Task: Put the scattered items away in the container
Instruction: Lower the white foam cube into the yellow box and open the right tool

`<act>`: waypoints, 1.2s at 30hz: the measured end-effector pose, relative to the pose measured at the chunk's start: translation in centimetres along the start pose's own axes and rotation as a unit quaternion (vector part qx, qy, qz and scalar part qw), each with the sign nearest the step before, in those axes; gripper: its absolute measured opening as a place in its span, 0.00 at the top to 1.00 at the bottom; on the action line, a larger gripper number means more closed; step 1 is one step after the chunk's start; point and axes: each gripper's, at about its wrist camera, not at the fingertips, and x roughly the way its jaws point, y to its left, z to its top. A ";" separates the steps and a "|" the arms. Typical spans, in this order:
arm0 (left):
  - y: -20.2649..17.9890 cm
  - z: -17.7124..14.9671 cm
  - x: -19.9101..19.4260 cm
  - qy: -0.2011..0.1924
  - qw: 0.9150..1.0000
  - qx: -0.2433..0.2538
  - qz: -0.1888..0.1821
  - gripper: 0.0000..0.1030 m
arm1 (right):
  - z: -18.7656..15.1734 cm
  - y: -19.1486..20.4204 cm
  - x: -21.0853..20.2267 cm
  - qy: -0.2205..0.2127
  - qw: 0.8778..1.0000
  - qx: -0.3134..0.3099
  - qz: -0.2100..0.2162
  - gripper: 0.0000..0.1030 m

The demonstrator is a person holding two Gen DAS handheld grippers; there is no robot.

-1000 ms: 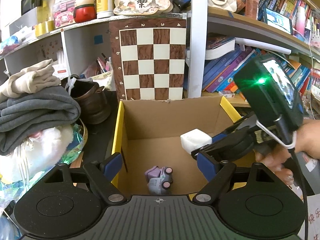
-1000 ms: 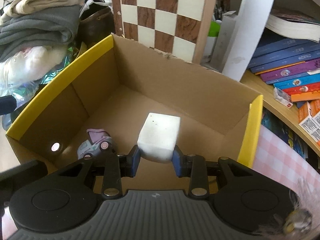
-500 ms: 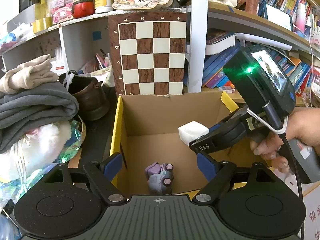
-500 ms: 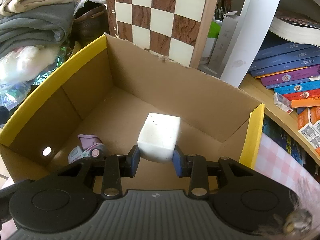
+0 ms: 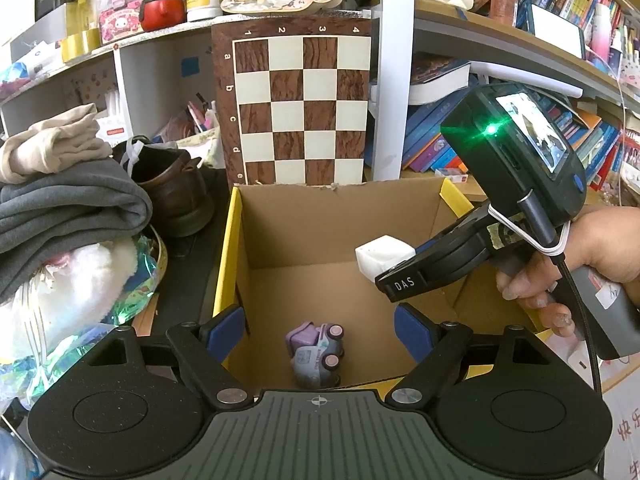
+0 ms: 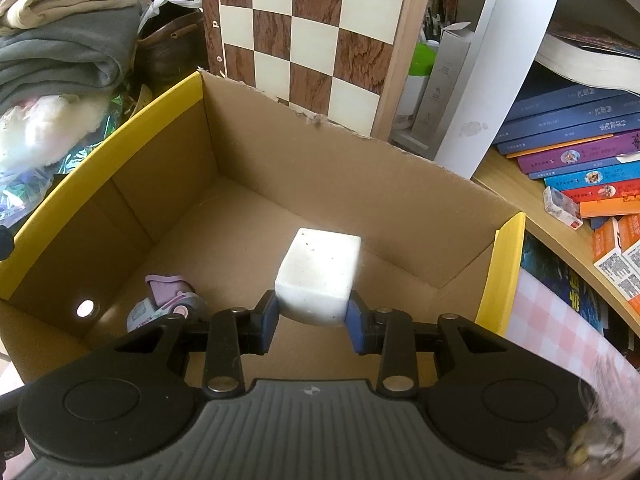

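Right wrist view shows the right gripper [image 6: 313,314] clamped on the white block [image 6: 318,274] above the cardboard box [image 6: 400,200] floor, so releasing it there seems next; the left gripper [image 5: 320,330] gapes empty over the box's near edge.

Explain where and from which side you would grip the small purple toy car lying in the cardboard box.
Grip the toy car across its body, behind the cab, coming straight down from above. It lies on its side on the box floor, wheels facing right in the left wrist view, close to the near wall, so a level approach looks blocked. The open left hand-held gripper hangs above it.
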 end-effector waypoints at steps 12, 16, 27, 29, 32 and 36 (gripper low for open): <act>-0.2 0.1 0.1 0.002 1.000 0.002 0.000 0.18 | 0.1 0.1 0.3 -0.002 1.000 -0.004 0.001 0.68; -0.2 0.1 0.1 0.002 1.000 0.002 0.000 0.18 | 0.2 0.2 0.3 -0.003 1.000 -0.005 0.004 0.67; -0.1 0.2 0.1 0.000 1.000 0.000 0.000 0.18 | 0.4 0.6 -0.3 -0.015 1.000 -0.012 0.008 0.65; -0.1 0.2 0.0 -0.001 1.000 0.000 0.001 0.18 | 0.3 0.6 -0.7 -0.023 1.000 -0.013 0.010 0.47; -0.2 0.2 -0.1 -0.002 1.000 0.001 0.001 0.18 | 0.3 0.6 -1.5 -0.036 0.999 -0.012 0.016 0.39; -0.5 0.2 -0.4 -0.004 1.000 0.004 -0.001 0.18 | 0.2 0.8 -2.5 -0.047 0.999 -0.007 0.017 0.33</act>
